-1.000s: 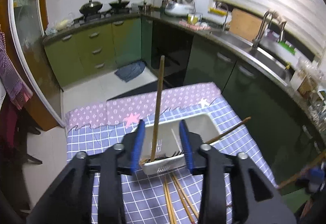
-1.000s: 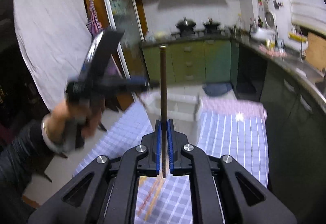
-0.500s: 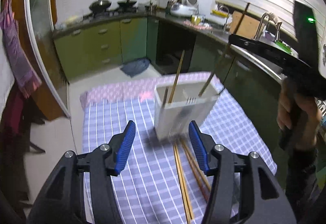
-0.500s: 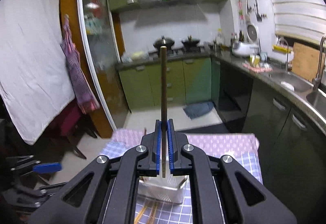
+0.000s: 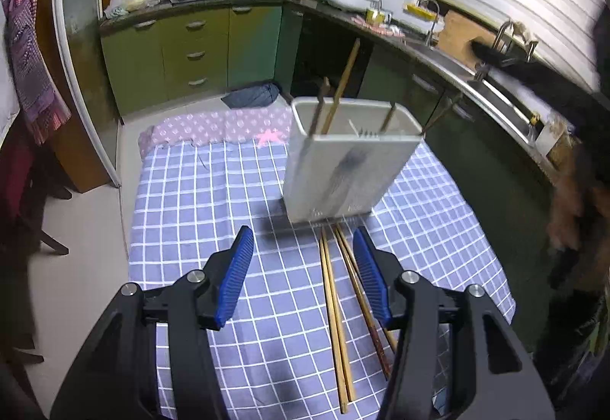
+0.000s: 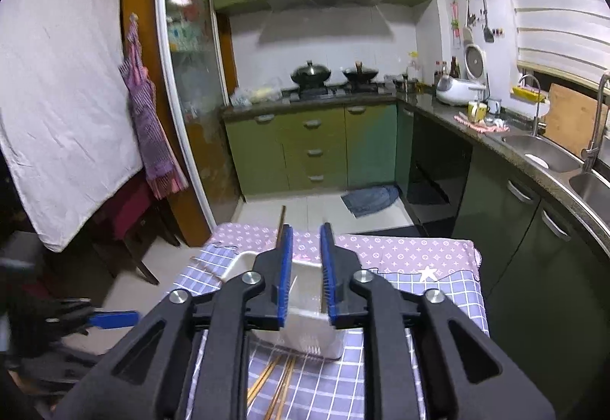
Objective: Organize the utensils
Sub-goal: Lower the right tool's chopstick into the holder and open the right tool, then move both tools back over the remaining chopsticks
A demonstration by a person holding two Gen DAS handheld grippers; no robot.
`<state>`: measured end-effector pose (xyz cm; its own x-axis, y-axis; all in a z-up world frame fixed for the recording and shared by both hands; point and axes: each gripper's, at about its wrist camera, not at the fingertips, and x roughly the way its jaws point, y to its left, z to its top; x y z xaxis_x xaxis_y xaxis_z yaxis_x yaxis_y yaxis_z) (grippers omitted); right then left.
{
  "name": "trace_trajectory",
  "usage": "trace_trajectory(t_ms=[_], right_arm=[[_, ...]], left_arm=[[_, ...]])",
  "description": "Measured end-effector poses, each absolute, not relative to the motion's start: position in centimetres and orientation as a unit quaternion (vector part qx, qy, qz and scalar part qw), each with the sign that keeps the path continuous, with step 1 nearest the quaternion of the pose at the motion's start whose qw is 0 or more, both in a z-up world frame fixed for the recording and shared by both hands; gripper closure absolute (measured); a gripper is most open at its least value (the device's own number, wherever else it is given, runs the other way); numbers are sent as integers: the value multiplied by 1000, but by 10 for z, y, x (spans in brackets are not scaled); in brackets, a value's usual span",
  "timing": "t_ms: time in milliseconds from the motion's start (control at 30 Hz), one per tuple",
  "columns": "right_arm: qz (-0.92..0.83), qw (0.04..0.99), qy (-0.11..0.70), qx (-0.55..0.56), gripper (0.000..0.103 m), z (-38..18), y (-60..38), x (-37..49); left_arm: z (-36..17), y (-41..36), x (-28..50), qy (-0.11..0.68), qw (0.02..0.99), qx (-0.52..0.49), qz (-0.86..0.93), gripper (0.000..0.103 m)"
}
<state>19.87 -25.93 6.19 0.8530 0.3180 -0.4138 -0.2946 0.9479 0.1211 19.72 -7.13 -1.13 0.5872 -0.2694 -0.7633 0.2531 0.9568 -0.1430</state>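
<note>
1. The tabletop (image 5: pixel 198 198) wears a blue-and-white checked cloth, with a lilac patterned cloth (image 5: pixel 213 124) over its far end at 12 o'clock. Around it stands a kitchen: green cabinets (image 6: pixel 305 149), two black woks (image 6: pixel 310 71) on the hob, and a steel sink (image 6: pixel 549 153) at 3 o'clock.
2. The left tool (image 5: pixel 303 273) is spread wide and empty, its blue ribbed pads either side of the loose chopsticks (image 5: pixel 333 309) without touching them.
3. The right tool (image 6: pixel 307 279) is parted a little, gripping nothing, and hangs over the holder (image 6: pixel 305 328); whether it touches the rim I cannot tell.
4. The holder (image 5: pixel 343 172) is a white plastic box, rectangular, standing upright at 12 o'clock from the left tool, with several thin wooden sticks (image 5: pixel 343 84) leaning inside.
5. The loose chopsticks are slim bamboo rods lying flat on the cloth, running from the holder's base toward 6 o'clock.
</note>
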Motion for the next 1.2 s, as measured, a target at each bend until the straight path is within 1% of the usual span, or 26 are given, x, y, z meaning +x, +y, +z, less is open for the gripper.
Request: trace_trajectory(t_ms=[33,67,100,133,200,267,300,367,400,433,533,633,767,833,1000,1200], right_arm=[[160,963,216,24,76,61,-264,184],[162,963,216,21,73,60,-267,172],[162,960,226,16,65,54,-271,159],[164,955,246,8,62,44,-274,151],[166,946,278,0,61,25,-279,141],[151,936,319,-13,60,-2,-288,138],[146,930,337,-17,60,-13,-292,139],[154,912,381,-8,47,-38,-301,143],[162,900,404,5,46,-51,-306,147],[168,890,424,10,44,-61,-310,151],[182,867,463,22,44,-85,-315,160],[184,858,479,21,44,-97,-313,165],[186,851,490,31,44,-101,-309,181],[187,848,495,29,44,-103,-307,187],[186,845,501,22,44,-105,-301,190],[189,836,515,8,44,-114,-291,193]], left_arm=[[-17,-76,198,439,886,-4,-149,51],[-27,-81,200,452,879,2,-152,51],[-38,-88,202,468,870,9,-154,51],[-45,-92,204,481,863,15,-156,52],[-66,-105,212,521,838,22,-164,53],[-81,-113,219,546,820,25,-169,58],[-88,-116,223,555,815,26,-165,63],[-101,-121,228,572,805,28,-159,65],[-106,-123,232,581,798,29,-157,66],[-112,-123,233,591,791,28,-156,69],[-129,-129,238,620,769,33,-155,74],[-135,-132,242,627,763,39,-149,76],[-142,-137,246,632,760,55,-142,77],[-146,-140,248,637,756,63,-139,81],[-156,-148,253,645,748,72,-135,84],[-162,-155,256,651,744,76,-133,84]])
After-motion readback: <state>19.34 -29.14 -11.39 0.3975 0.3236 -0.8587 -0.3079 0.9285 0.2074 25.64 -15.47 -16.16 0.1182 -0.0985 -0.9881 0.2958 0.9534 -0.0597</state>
